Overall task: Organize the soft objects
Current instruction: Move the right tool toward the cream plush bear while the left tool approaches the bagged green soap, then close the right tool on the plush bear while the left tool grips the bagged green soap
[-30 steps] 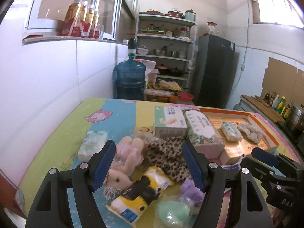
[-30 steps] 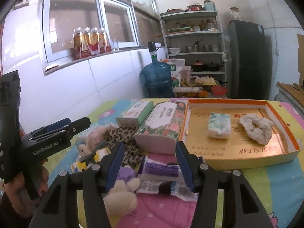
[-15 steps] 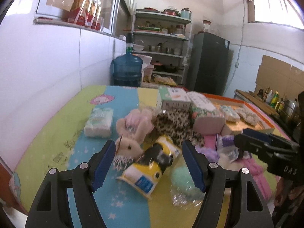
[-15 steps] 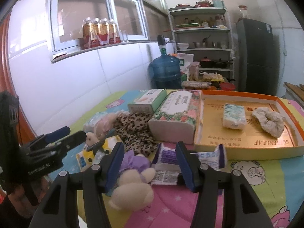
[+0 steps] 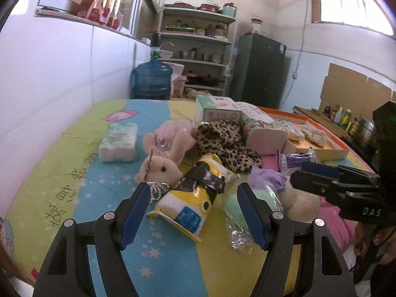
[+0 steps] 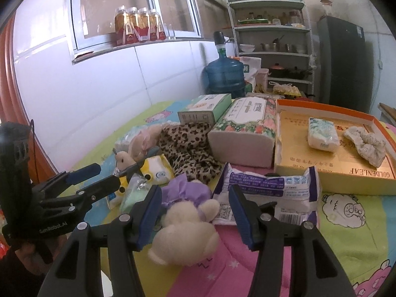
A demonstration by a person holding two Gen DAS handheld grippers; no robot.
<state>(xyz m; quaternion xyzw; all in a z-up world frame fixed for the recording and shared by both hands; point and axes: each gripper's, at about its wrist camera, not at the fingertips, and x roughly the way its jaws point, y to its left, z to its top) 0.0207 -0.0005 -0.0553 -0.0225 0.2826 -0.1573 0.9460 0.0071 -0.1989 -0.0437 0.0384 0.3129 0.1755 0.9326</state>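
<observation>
Yellow-and-black plastic tissue packet [image 5: 195,198] lies on the cartoon-print sheet [image 5: 74,185], between the spread, empty jaws of the left gripper [image 5: 193,210]. Pink plush rabbit [image 5: 160,158] touches its far-left end; bagged green sponge [image 5: 235,205] lies just right. Right gripper [image 6: 195,212] open, empty, over a cream teddy in purple dress [image 6: 188,222]. Leopard-print cloth [image 6: 190,146] and floral tissue pack [image 6: 245,133] crowd behind; orange-rimmed cardboard tray [image 6: 326,109] farther right.

White tiled walls [image 6: 99,94]; sliding glass window [image 6: 138,7] with bottles of amber liquid [image 6: 138,26] on its sill; grey metal shelving rack [image 6: 272,39] of pots; dark tall refrigerator [image 6: 342,61]; blue water jug [image 6: 226,75]; high daylit window [image 5: 346,2].
</observation>
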